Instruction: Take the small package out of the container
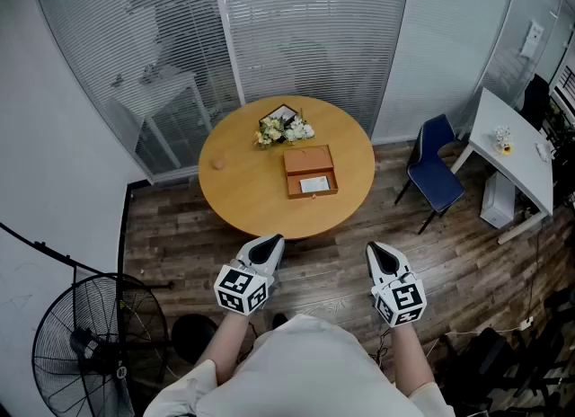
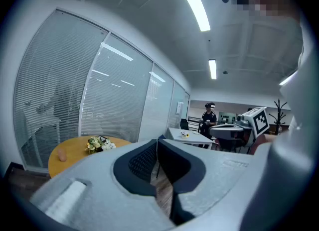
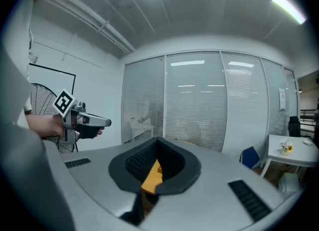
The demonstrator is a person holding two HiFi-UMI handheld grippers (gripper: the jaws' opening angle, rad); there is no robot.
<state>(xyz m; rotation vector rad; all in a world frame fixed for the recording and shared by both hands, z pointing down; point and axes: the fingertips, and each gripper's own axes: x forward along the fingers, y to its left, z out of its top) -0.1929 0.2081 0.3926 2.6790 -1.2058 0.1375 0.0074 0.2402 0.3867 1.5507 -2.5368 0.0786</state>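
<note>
Two claws clenched short of the table, with the small package [image 1: 314,184] well ahead of them in an open box [image 1: 305,160].

Nearest me, the left claw [image 1: 269,244] and the right claw [image 1: 380,252] are held side by side. Each has its jaws closed tip to tip and nothing between them. Ahead of both stands a round wooden table [image 1: 238,195], and neither claw touches it. The flat brown box sits on the table, ahead of the gap between the claws and somewhat toward the right one. The small package is a flat white rectangle lying in the half of the box nearer the claws, and the farther half is bare. Beyond the box, near the table's far edge, lies a bunch of flowers [image 1: 283,129].
</note>
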